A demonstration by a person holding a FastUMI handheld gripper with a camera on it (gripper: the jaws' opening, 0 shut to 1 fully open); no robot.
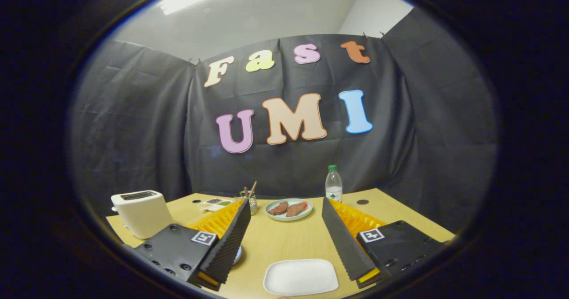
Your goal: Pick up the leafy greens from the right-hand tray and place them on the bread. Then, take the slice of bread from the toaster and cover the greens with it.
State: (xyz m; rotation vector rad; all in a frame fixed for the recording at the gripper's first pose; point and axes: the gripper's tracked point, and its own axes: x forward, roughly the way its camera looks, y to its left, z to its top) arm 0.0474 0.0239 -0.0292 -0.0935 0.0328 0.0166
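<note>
My gripper [284,201] is open, held above the wooden table [284,241], and nothing sits between its fingers. A white toaster [142,212] stands just outside the left finger, with a dark slot on top; I cannot tell if bread is in it. Near the base of the fingers, between them, lies an empty white rectangular tray [301,277]. A small white divided tray [215,204] beyond the left fingertip holds dark and green bits, too small to identify. The rim of a plate [238,255] peeks out from under the left finger, its contents hidden.
A round pale plate [289,210] with two reddish-brown slices lies just ahead of the fingertips. A clear water bottle [334,184] with a green cap stands beyond the right fingertip. A glass [251,200] with sticks stands by the small tray. Black cloth walls the table's far side.
</note>
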